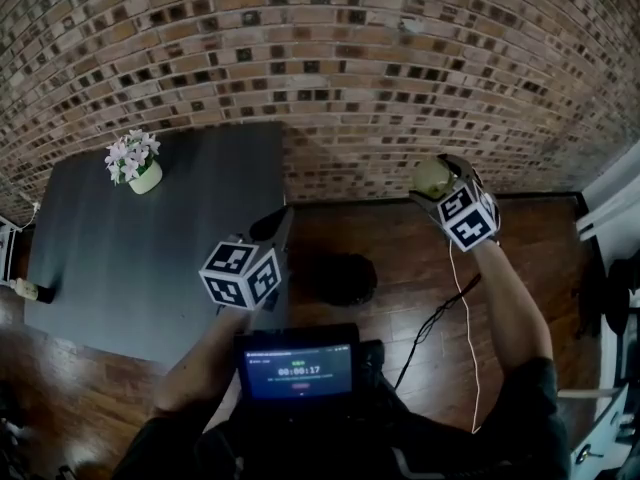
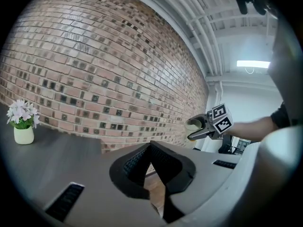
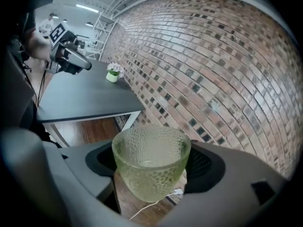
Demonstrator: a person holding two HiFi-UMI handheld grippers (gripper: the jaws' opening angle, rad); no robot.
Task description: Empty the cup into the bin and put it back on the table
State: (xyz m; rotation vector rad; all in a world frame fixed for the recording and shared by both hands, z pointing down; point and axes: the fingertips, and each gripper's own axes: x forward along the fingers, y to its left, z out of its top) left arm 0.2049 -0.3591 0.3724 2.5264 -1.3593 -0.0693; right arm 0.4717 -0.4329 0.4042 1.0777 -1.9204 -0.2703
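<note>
My right gripper (image 1: 436,184) is shut on a pale green dimpled glass cup (image 1: 430,175), held in the air above the wooden floor, right of the bin. In the right gripper view the cup (image 3: 151,167) sits upright between the two pads and looks empty. The bin (image 1: 342,278) is a dark round shape on the floor between my two grippers. My left gripper (image 1: 280,218) hovers by the right edge of the dark grey table (image 1: 150,258), its jaws closed together with nothing in them (image 2: 151,148). The left gripper view shows the cup (image 2: 193,125) at far right.
A small pot of white flowers (image 1: 135,163) stands at the table's far left. A brick wall (image 1: 380,78) runs behind. A black cable (image 1: 435,318) and a thin white cord lie on the floor. White furniture (image 1: 610,218) stands at the right edge.
</note>
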